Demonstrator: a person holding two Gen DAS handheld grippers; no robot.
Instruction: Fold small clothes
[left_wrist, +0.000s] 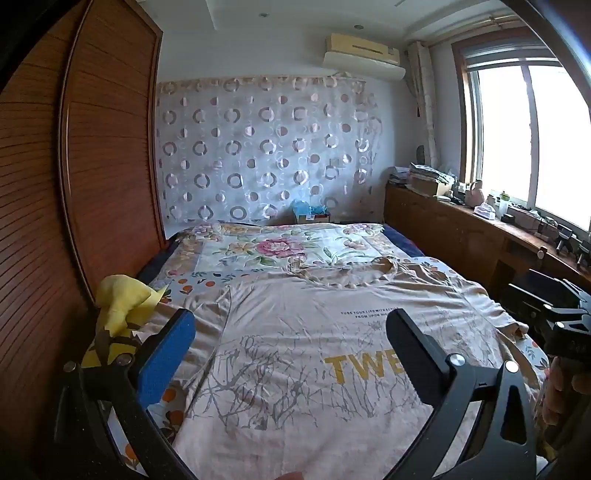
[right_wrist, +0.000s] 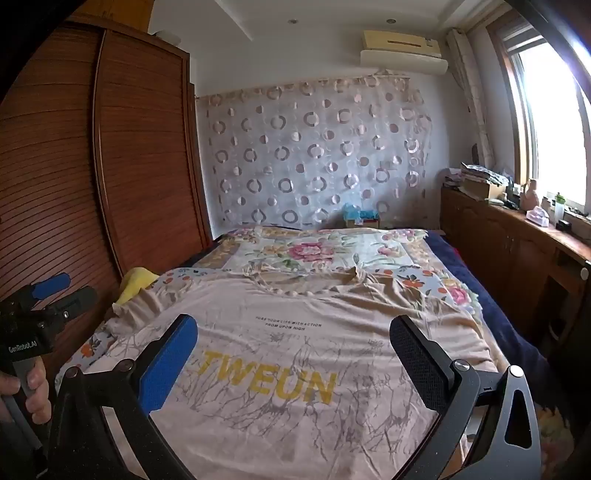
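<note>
A beige T-shirt with yellow "TWEUN" lettering and grey branch print lies spread flat, front up, on the bed; it also shows in the right wrist view. Its collar points to the far end of the bed. My left gripper is open and empty, held just above the shirt's lower part. My right gripper is open and empty, also above the shirt's lower part. The left gripper also shows in the right wrist view, at the left edge, open. The right one shows at the right edge of the left wrist view, its jaws out of frame.
A yellow garment lies at the bed's left edge beside the shirt's sleeve. The bed has a floral quilt. A brown wardrobe stands on the left. A wooden cabinet with clutter runs along the right under the window.
</note>
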